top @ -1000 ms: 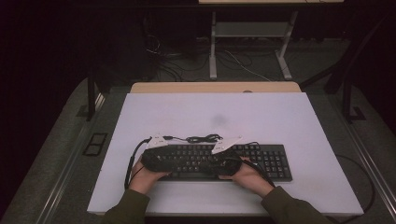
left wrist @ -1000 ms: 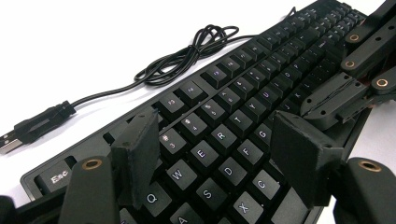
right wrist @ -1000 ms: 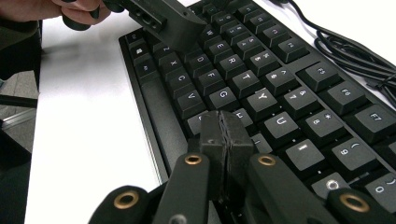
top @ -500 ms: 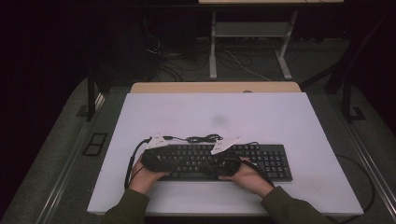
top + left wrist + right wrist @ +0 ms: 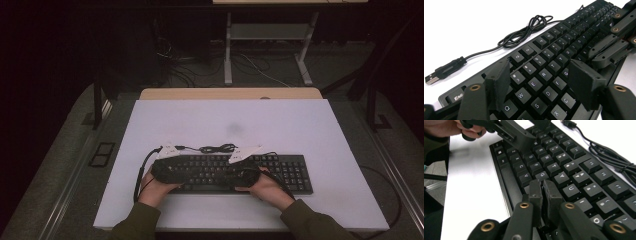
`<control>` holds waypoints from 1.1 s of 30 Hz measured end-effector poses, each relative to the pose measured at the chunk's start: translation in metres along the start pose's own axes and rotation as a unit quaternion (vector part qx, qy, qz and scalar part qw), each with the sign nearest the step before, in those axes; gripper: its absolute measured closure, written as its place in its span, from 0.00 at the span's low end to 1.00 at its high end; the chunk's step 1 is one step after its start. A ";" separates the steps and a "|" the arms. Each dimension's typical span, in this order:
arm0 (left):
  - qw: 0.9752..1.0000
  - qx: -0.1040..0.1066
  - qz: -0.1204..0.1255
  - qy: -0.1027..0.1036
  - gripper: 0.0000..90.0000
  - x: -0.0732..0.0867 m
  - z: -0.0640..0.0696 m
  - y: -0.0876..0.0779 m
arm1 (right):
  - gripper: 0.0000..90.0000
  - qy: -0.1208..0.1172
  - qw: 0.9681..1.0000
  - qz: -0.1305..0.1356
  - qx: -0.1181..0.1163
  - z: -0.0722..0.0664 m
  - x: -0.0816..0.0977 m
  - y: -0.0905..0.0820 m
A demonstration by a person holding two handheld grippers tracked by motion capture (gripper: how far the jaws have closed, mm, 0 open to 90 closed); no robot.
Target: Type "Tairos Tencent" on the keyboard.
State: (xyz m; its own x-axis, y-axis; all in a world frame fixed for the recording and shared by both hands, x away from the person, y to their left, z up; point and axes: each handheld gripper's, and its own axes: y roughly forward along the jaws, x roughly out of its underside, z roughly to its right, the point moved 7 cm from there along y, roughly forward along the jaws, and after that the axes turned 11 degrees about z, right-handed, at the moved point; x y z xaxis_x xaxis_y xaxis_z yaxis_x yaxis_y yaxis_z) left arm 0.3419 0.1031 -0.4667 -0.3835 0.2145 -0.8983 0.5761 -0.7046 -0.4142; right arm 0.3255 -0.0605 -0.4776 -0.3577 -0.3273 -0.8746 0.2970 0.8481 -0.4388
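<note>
Keyboard [image 5: 227,172] long axis crosswise, under both grippers | left gripper [image 5: 541,82] jaws apart over W-E-R-D keys, clamping nothing | right gripper [image 5: 543,193] jaws nearly together, just parting, nothing between, tips by the G-H-B keys

A: Where could a hand pass on the desk [image 5: 310,125]?

B: The far half is bare, corner to corner, and so is the strip along the right edge.

A: What blocks the way?

B: The keyboard [image 5: 285,170] spans the near middle, and its cable [image 5: 217,148] lies coiled just behind it. Both grippers hover over its left keys.
</note>
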 end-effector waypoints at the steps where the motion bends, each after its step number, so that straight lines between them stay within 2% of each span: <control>1: 1.000 0.000 0.002 0.001 0.42 -0.001 0.000 0.000 | 0.89 0.000 1.000 0.002 0.001 0.000 -0.001 -0.001; 10: 1.000 0.009 0.003 0.007 0.70 -0.004 0.006 0.004 | 0.65 0.008 1.000 0.014 0.012 0.006 -0.003 -0.006; 18: 0.999 0.030 -0.015 0.009 0.94 -0.003 0.010 0.011 | 0.43 0.011 0.999 0.016 0.030 0.013 0.000 -0.010; 23: 0.999 0.039 -0.024 0.014 0.99 -0.004 0.012 0.015 | 0.36 0.014 0.998 0.017 0.051 0.019 0.002 -0.012; 33: 0.998 0.050 -0.039 0.025 0.99 -0.003 0.015 0.028 | 0.32 0.023 0.997 0.025 0.071 0.026 0.006 -0.022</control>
State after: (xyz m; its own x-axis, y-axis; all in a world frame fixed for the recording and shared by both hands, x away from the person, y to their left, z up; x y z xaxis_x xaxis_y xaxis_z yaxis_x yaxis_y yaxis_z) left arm 0.3482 0.0726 -0.4733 -0.3869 0.3034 -0.8708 0.4705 -0.7472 -0.4694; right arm 0.3397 -0.0919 -0.4787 -0.3777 -0.2636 -0.8876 0.4366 0.7947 -0.4218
